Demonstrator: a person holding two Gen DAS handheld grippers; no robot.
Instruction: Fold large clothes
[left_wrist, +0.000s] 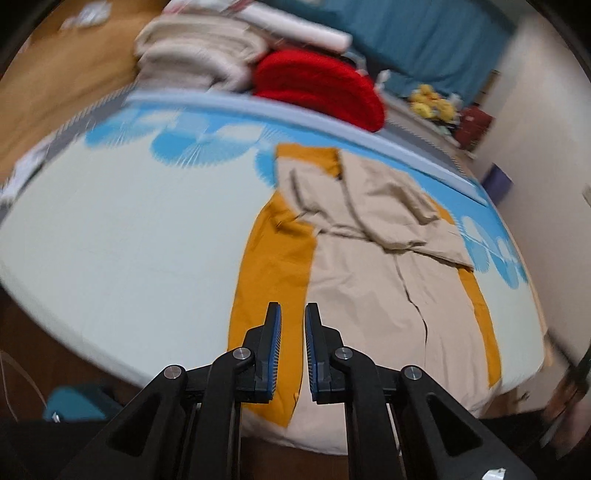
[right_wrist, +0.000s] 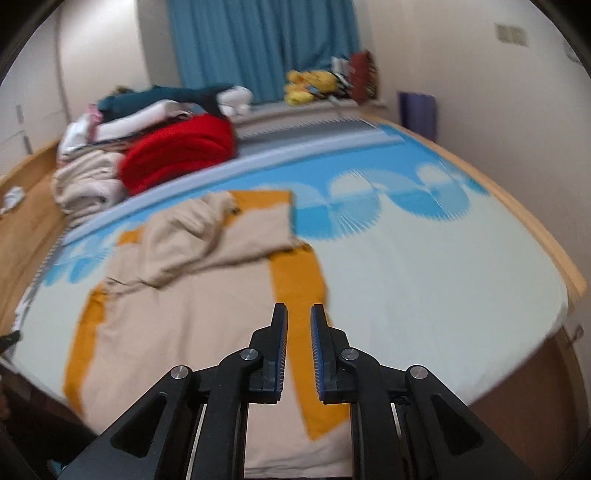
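A large beige garment with mustard-yellow side panels (left_wrist: 362, 288) lies spread on the bed, its sleeves folded in over the chest; it also shows in the right wrist view (right_wrist: 177, 306). My left gripper (left_wrist: 293, 310) is open and empty, held above the garment's near left edge, over the yellow strip. My right gripper (right_wrist: 298, 312) is open and empty, held above the garment's near right yellow strip (right_wrist: 299, 280). Both views are motion-blurred.
The bed (left_wrist: 129, 236) has a pale sheet with blue fan patterns. At its far end lie a red blanket (left_wrist: 325, 88) and a stack of folded beige clothes (left_wrist: 195, 51). Yellow plush toys (right_wrist: 310, 85) sit on the sill by a blue curtain (right_wrist: 258, 40).
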